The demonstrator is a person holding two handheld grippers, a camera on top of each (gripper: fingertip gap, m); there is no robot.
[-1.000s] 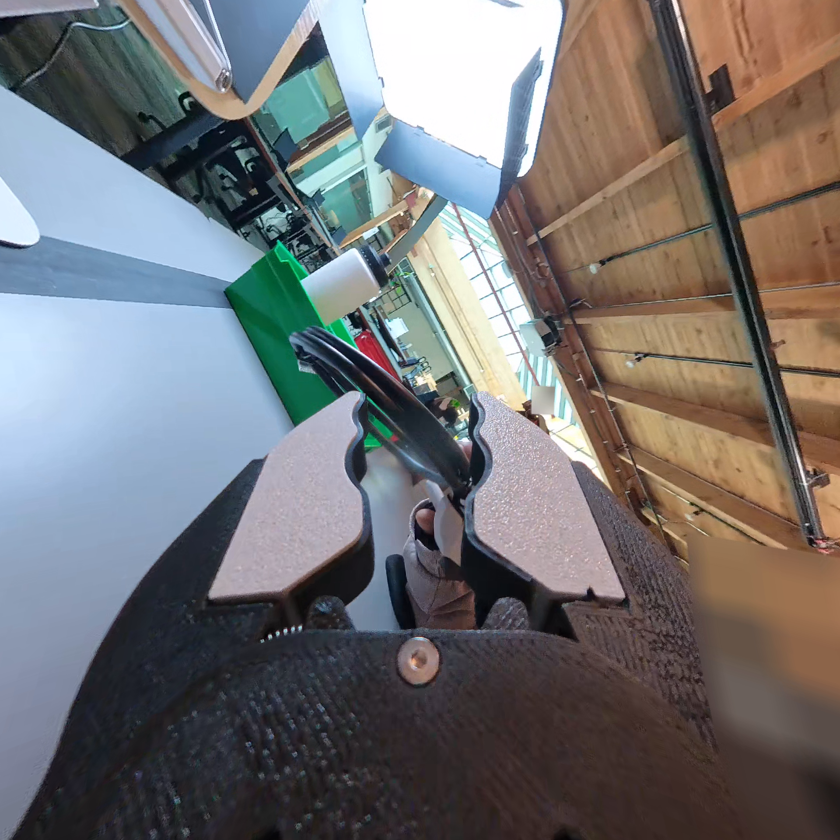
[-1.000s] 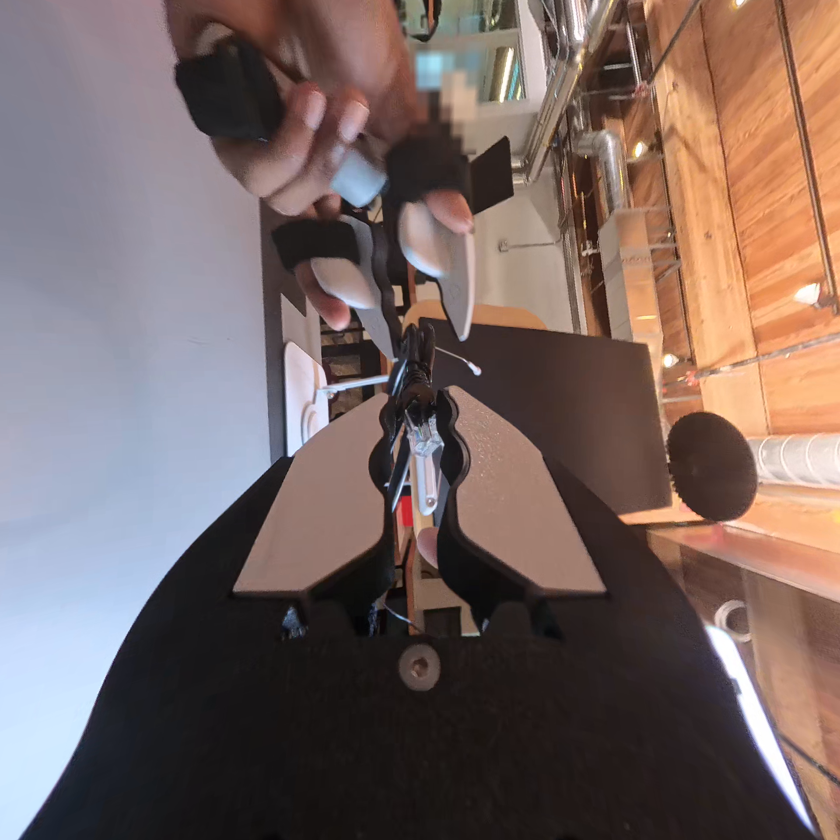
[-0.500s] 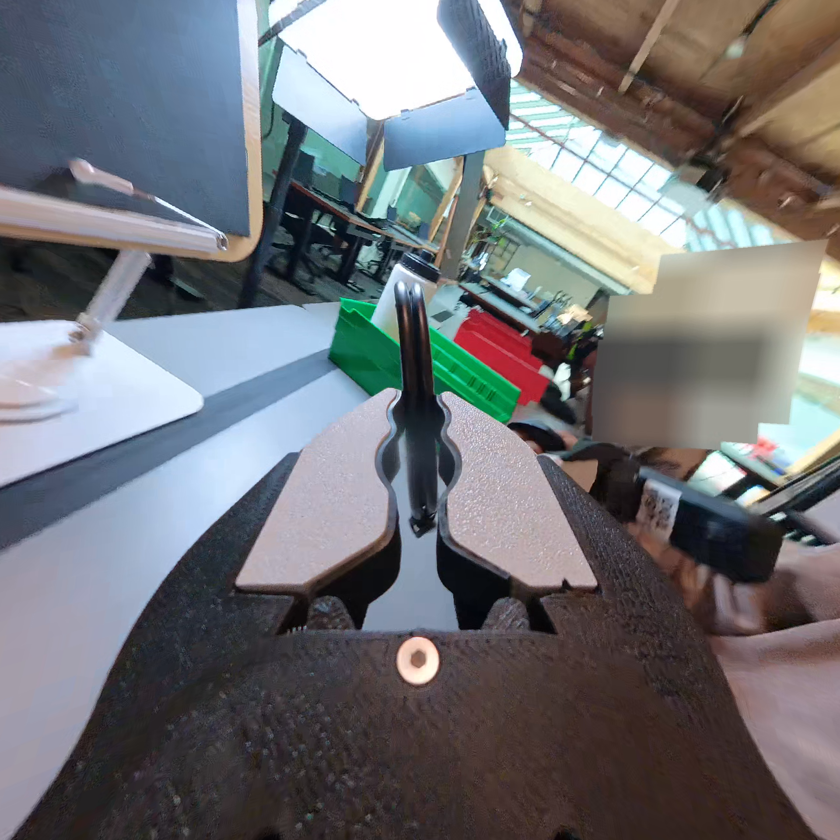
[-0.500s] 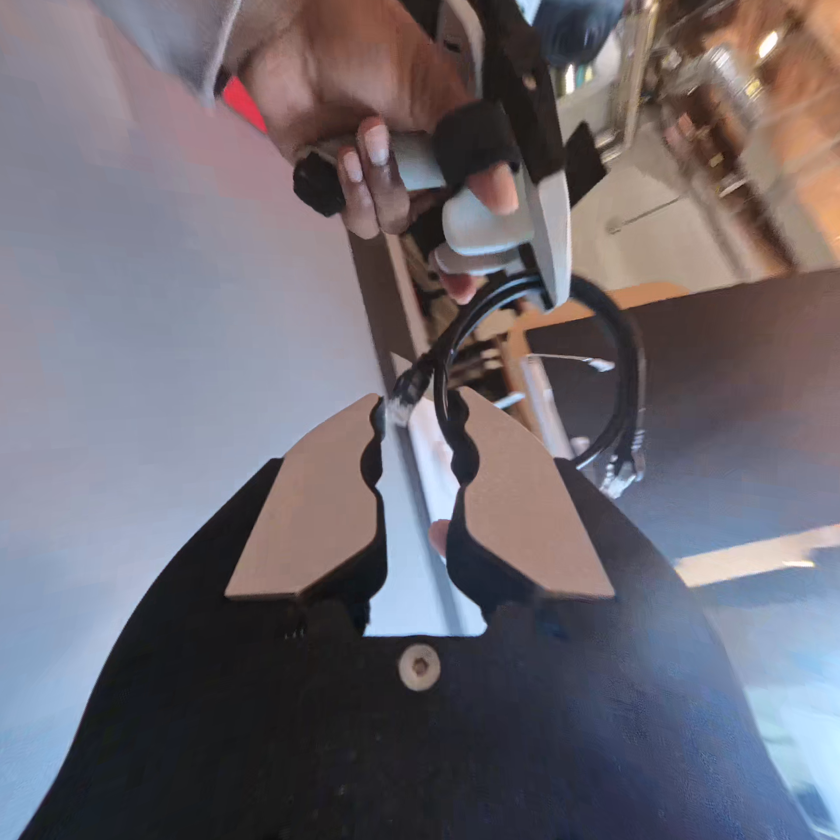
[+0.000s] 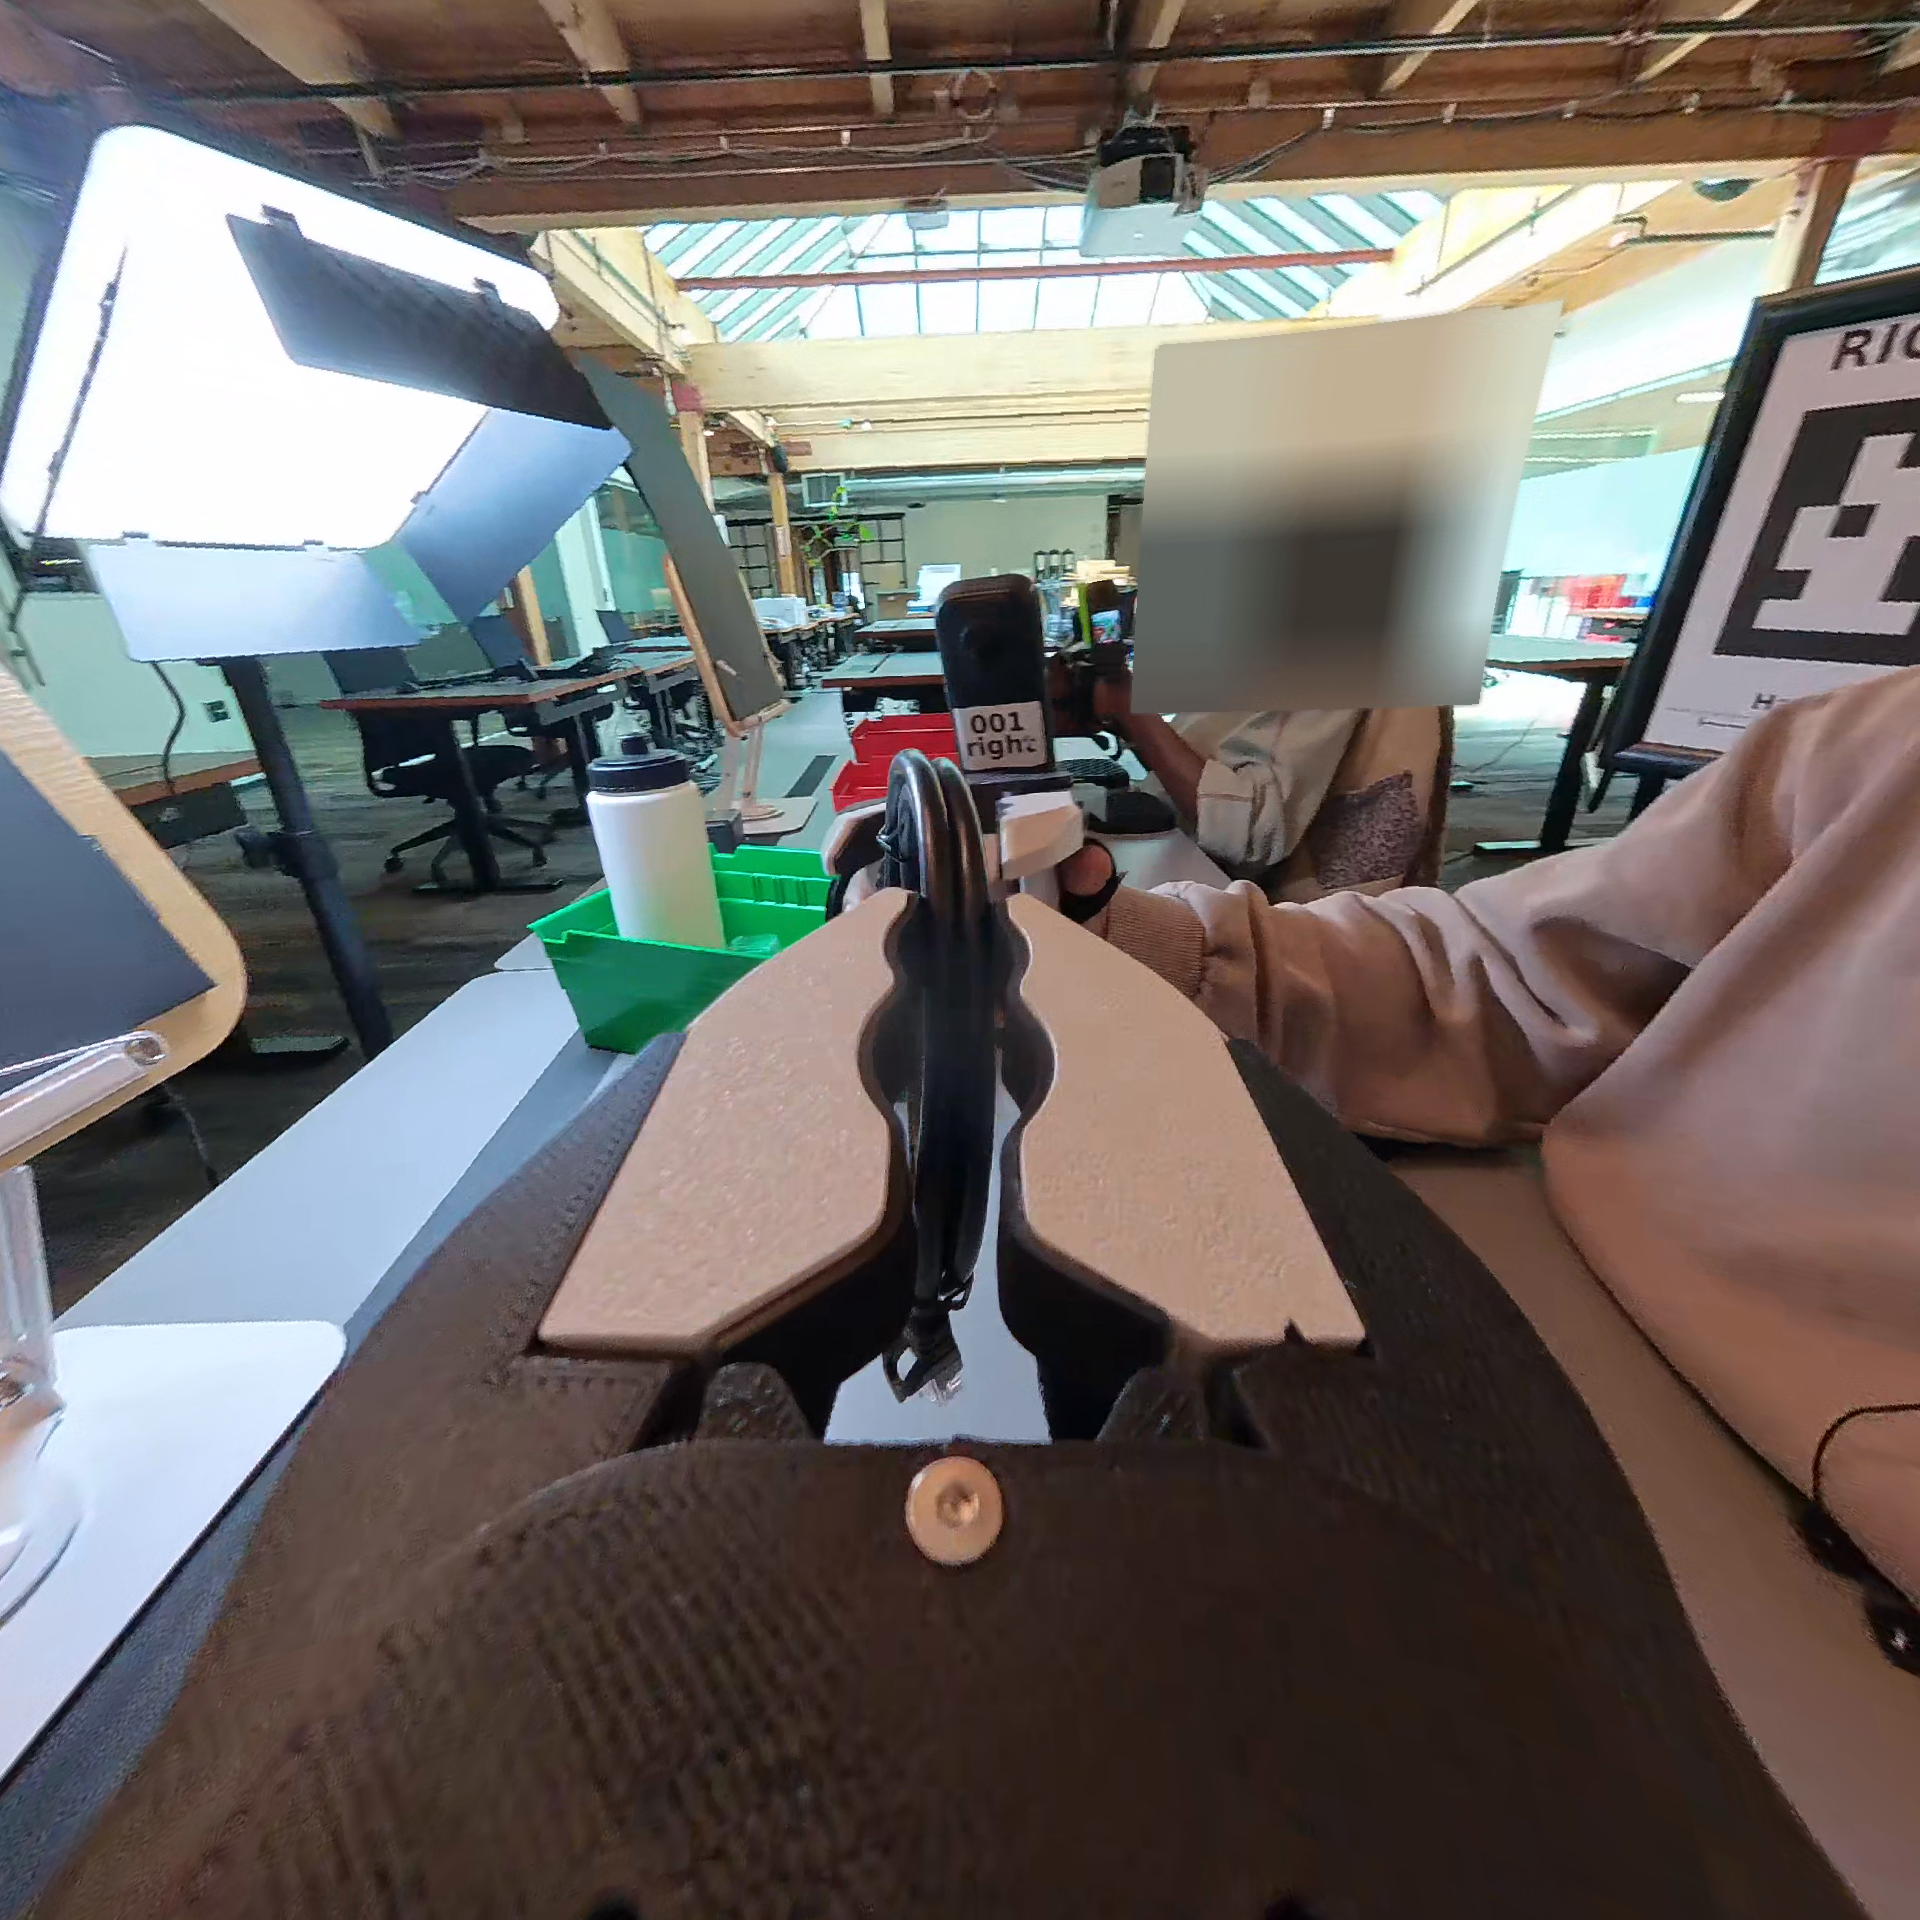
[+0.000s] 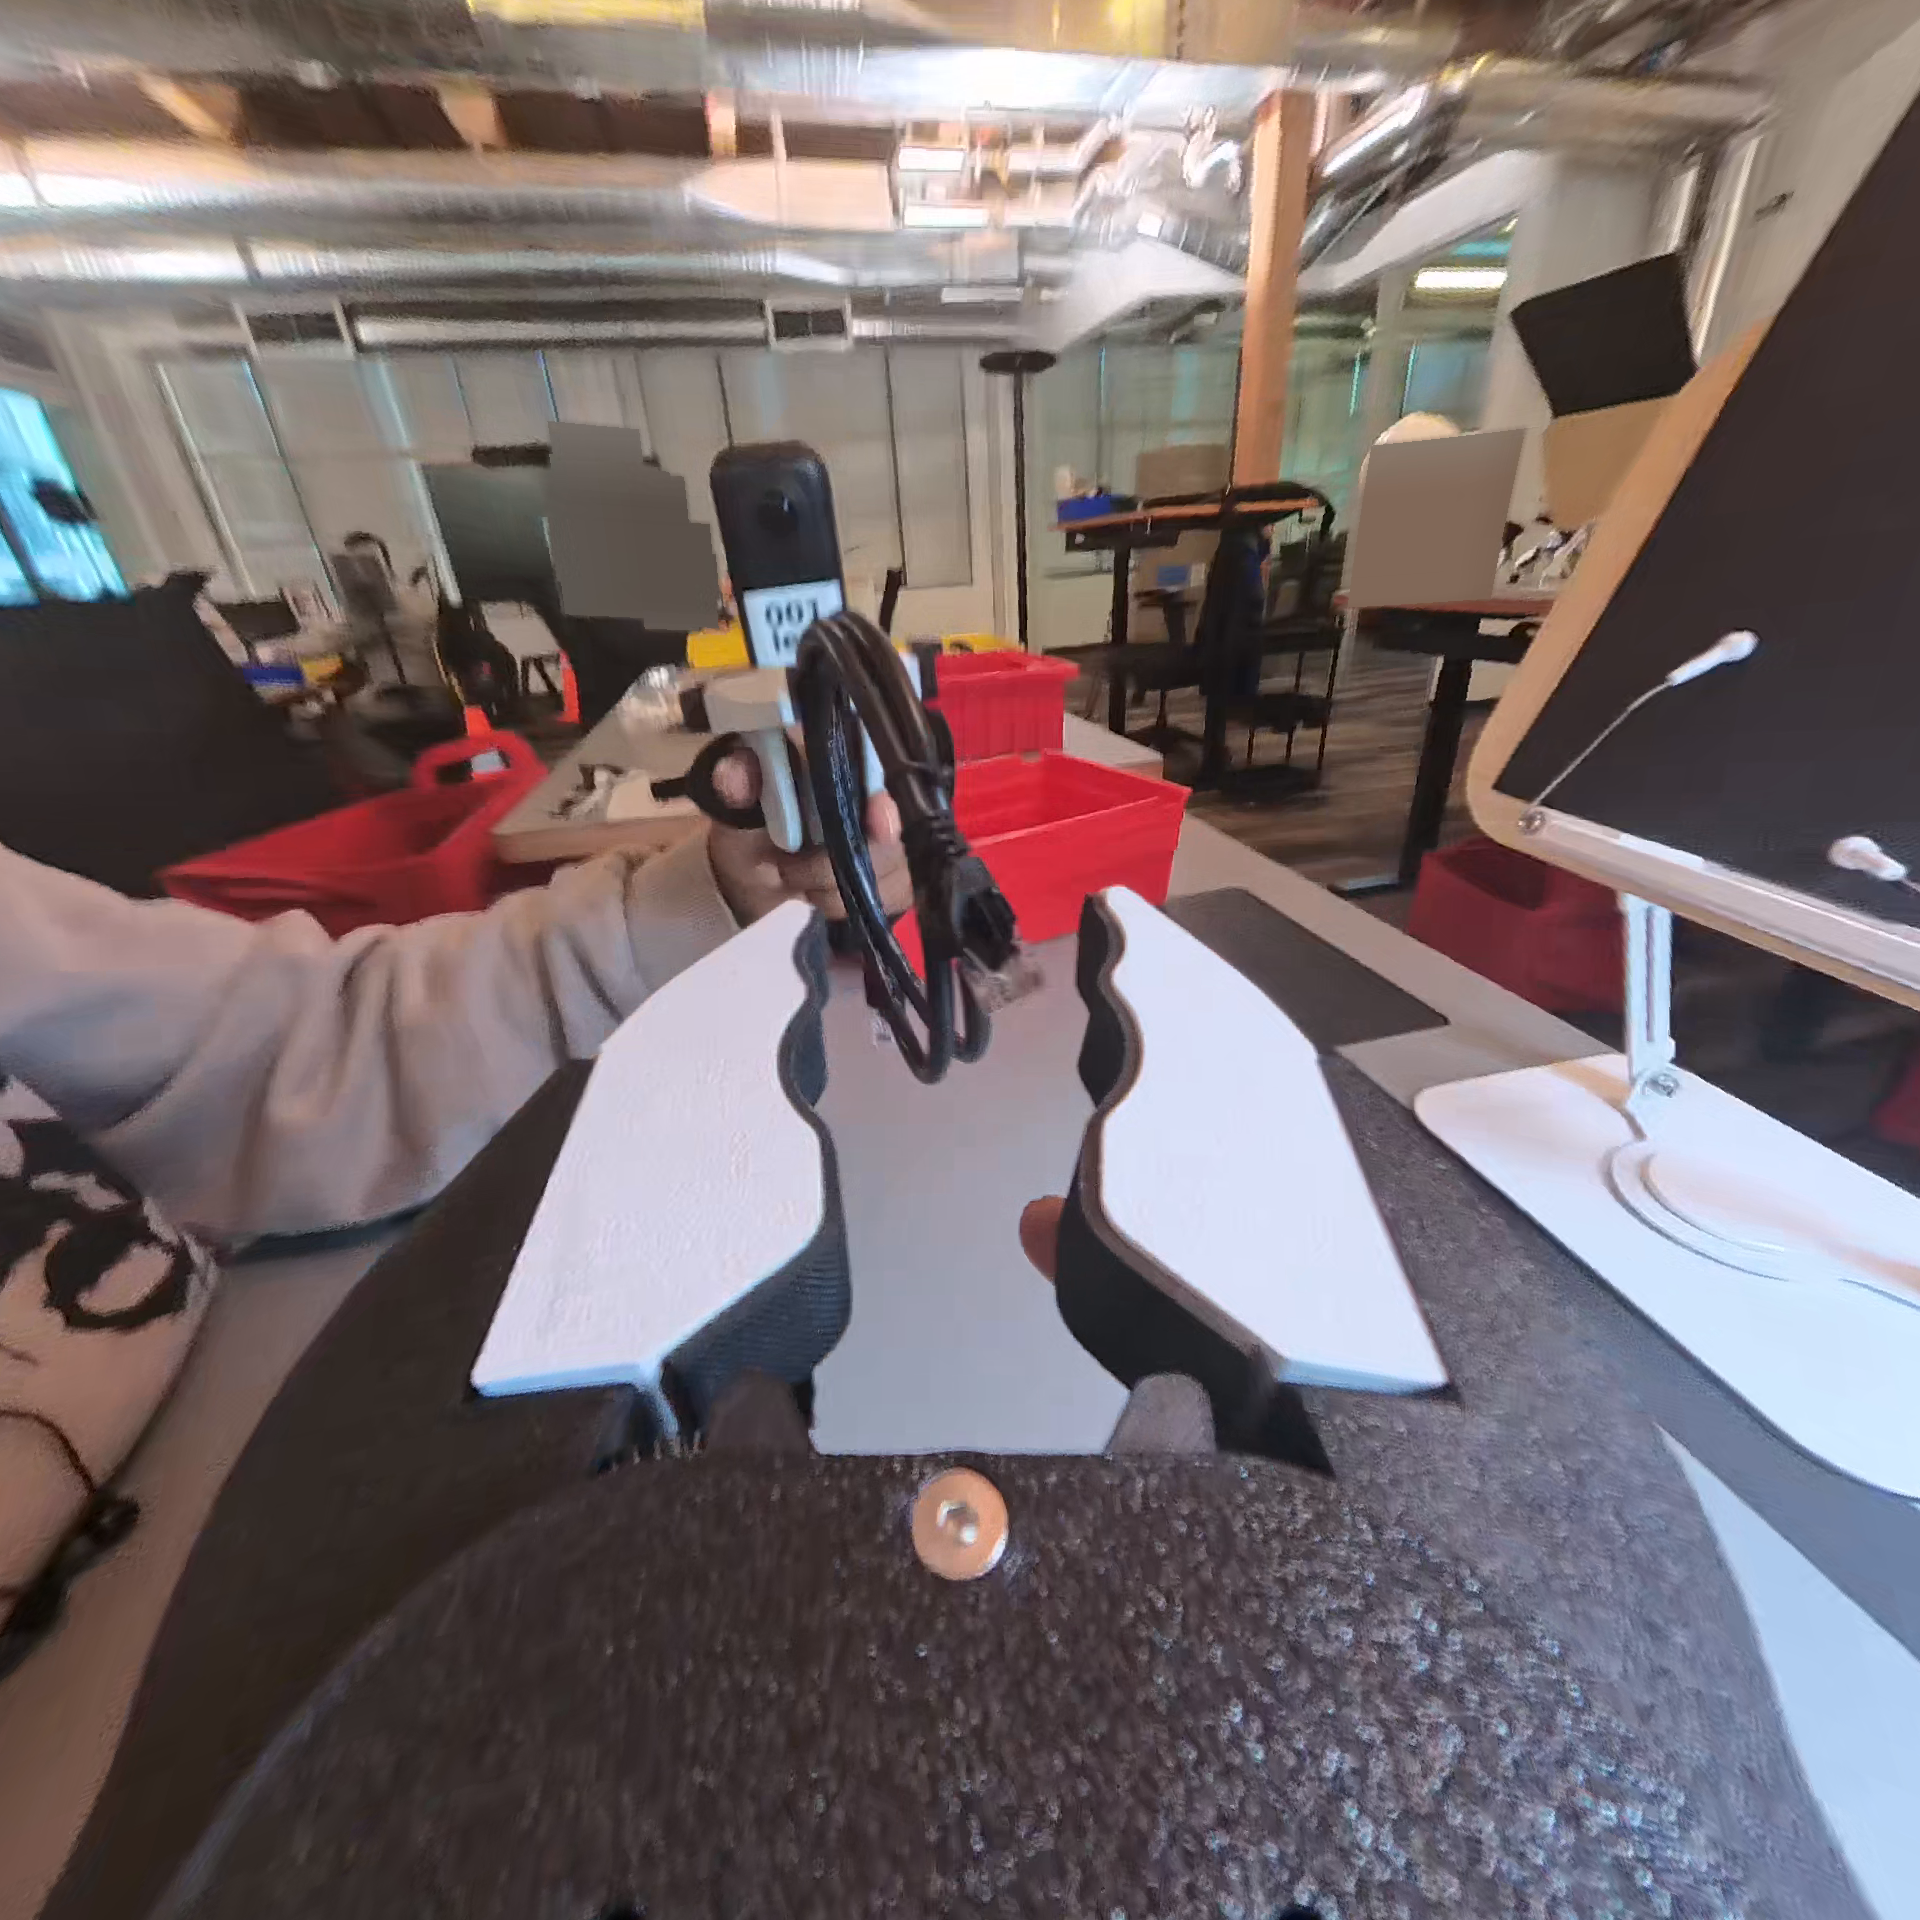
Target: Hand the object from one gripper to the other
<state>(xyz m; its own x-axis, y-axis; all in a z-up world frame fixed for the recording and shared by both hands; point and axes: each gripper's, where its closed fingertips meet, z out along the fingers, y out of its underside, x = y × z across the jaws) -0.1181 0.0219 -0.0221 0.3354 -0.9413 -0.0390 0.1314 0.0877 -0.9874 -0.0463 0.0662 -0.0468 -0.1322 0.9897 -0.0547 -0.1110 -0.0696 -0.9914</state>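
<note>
A coiled black cable with clear plug ends (image 5: 940, 1049) stands upright between the fingers of my left gripper (image 5: 951, 920), which is shut on it above the grey table. In the right wrist view the same cable (image 6: 883, 800) hangs from the left gripper (image 6: 805, 764), held by a hand a short way ahead. My right gripper (image 6: 945, 920) is open and empty, its jaws wide apart just short of the cable's lower loop. The right gripper also shows in the left wrist view (image 5: 1023, 836), facing me beyond the cable.
A green bin (image 5: 644, 982) holding a white bottle (image 5: 655, 862) stands ahead to the left. Red bins (image 6: 1070, 821) stand on the table's far side. A white stand base (image 6: 1558, 1153) with a tilted board is to the right. A person's beige sleeve (image 5: 1455, 997) crosses the table.
The right gripper has let go of the cable, opened and drawn back. The left gripper has closed on the cable. Both views have rolled upright.
</note>
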